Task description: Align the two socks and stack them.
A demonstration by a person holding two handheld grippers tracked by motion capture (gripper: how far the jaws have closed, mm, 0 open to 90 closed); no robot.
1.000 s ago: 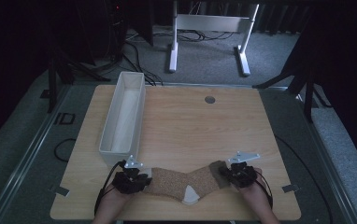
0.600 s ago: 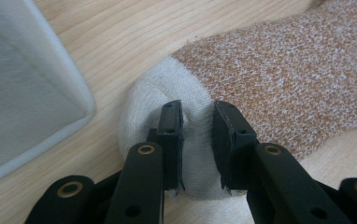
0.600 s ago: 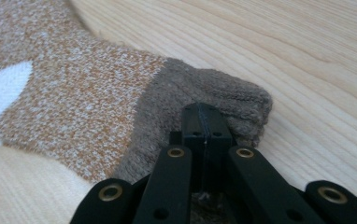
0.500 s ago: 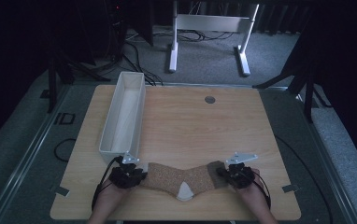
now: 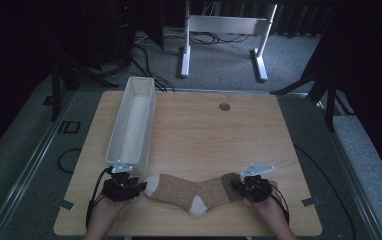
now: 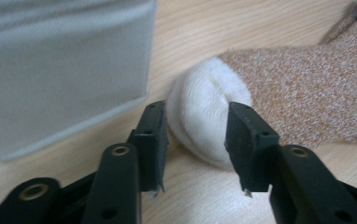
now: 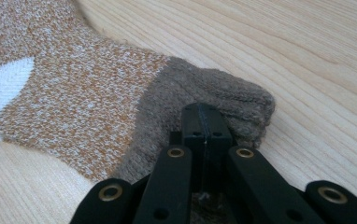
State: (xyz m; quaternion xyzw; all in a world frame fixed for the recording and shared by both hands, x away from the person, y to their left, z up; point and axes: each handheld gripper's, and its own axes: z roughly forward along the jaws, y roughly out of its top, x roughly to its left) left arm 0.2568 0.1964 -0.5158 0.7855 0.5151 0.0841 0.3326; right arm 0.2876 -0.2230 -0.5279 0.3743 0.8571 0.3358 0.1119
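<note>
Item: one brown-flecked sock [image 5: 189, 190] with white toe [image 6: 208, 112], white heel patch and darker brown cuff [image 7: 200, 100], laid flat along the near edge of the worktop [image 5: 214, 135], taken here as the landmark. At its toe end, the left gripper [image 5: 129, 186]: its fingers [image 6: 153, 135] have just been opening and are seen standing apart on either side of the toe, which lies between them without being pressed. At its cuff end, the right gripper [image 5: 249, 186]: fingers [image 7: 204, 128] closed together with the cuff pinched between them. Step in hand, as judged: the sock is being laid out flat and the toe end let go. To be done well, the left fingers should be spread clear of the knit before being drawn back, so that no loop is snagged and the toe is not dragged out of line; the cuff should be kept pinned until the toe has settled, then freed in the same way. Beyond the toe end, a long white bin [image 5: 134, 122], open at the top, stands lengthwise toward the far edge. Farther beyond the sock, a small round grey grommet [image 5: 224, 106] is set in the worktop. Against the earlier frames: the sock, then bowed with heel patch folded under, is now stretched longer and flatter, and the left gripper is found further from the cuff; the right gripper is unchanged.
</note>
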